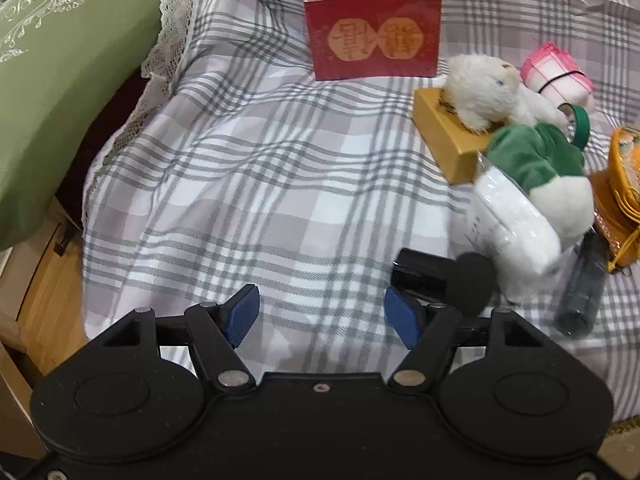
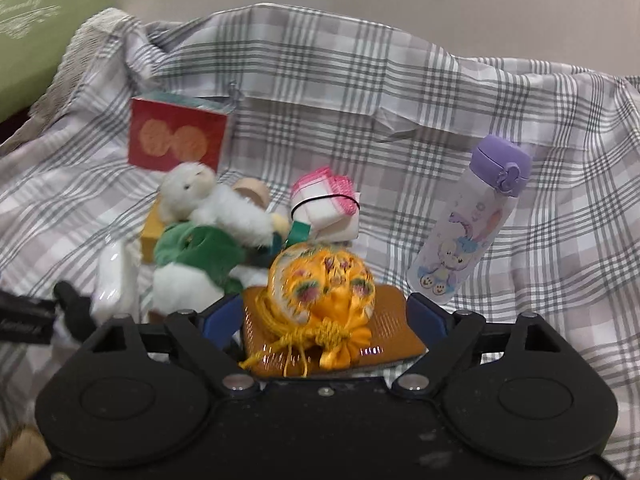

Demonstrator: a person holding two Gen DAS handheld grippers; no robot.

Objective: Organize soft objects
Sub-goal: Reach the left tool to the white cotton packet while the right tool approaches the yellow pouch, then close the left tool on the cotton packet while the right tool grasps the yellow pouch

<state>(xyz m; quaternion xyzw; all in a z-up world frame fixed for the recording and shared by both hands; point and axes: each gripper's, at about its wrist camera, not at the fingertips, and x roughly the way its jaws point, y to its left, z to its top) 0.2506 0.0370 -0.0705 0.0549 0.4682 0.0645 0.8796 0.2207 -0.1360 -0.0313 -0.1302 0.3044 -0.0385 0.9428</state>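
Cursive "Beauty" lettering on the green pillow at your left, your left claw wide above the grey plaid bedsheet, your right claw wide around the yellow embroidered satin pouch, white plush toy in green jacket beside it.

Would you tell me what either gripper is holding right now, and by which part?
Nothing is held. The left gripper is open over bare cloth; the right gripper is open, its fingers either side of the yellow pouch, not closed on it.

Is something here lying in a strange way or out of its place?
Yes. The plush toy in the green jacket sprawls tilted over the yellow box and a white packet, not flat on the plaid sheet.
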